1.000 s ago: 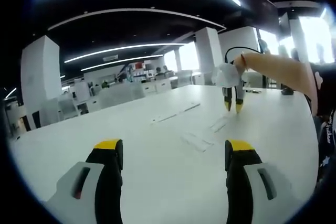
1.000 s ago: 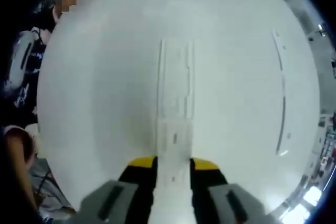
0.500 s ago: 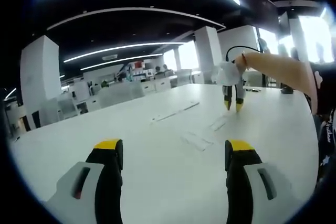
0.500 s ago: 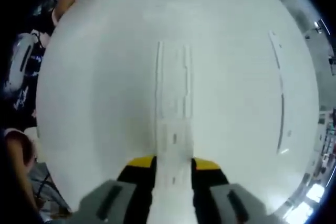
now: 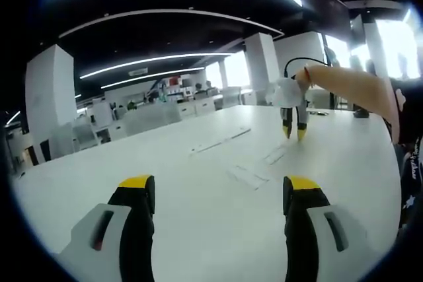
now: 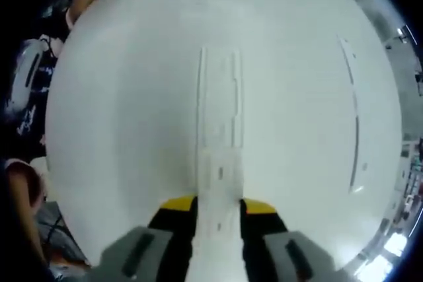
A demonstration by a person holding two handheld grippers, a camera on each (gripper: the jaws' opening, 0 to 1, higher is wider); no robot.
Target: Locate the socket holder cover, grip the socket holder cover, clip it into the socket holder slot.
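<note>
In the right gripper view, the right gripper (image 6: 218,211) points down at a white table (image 6: 132,110), its yellow-tipped jaws clenched on the near end of a white cover (image 6: 219,189), a flat plastic strip that runs up between them. The far end of the cover lies in line with a long white holder (image 6: 218,107) that rests flat on the table, its two raised side rails running away from the jaws; whether the cover is seated in the holder's slot cannot be told. Well off to the right on the same table lies a thin white strip (image 6: 355,120), roughly parallel to the holder. A person's clothing (image 6: 26,84) shows past the table's left edge. In the left gripper view, the left gripper (image 5: 218,193) hangs low over the table (image 5: 198,229) with its yellow-tipped jaws spread wide and nothing between them. Beyond it, near mid-table, lies a pale flat piece (image 5: 248,177), and farther on a long thin strip (image 5: 221,141). Farther still, the right gripper (image 5: 294,133) points down at the tabletop from a person's outstretched arm (image 5: 350,90), its tips at the far end of another pale strip (image 5: 275,156). White pillars (image 5: 49,97) and rows of desks (image 5: 152,117) stand in the office behind, under long ceiling lights (image 5: 158,61).
</note>
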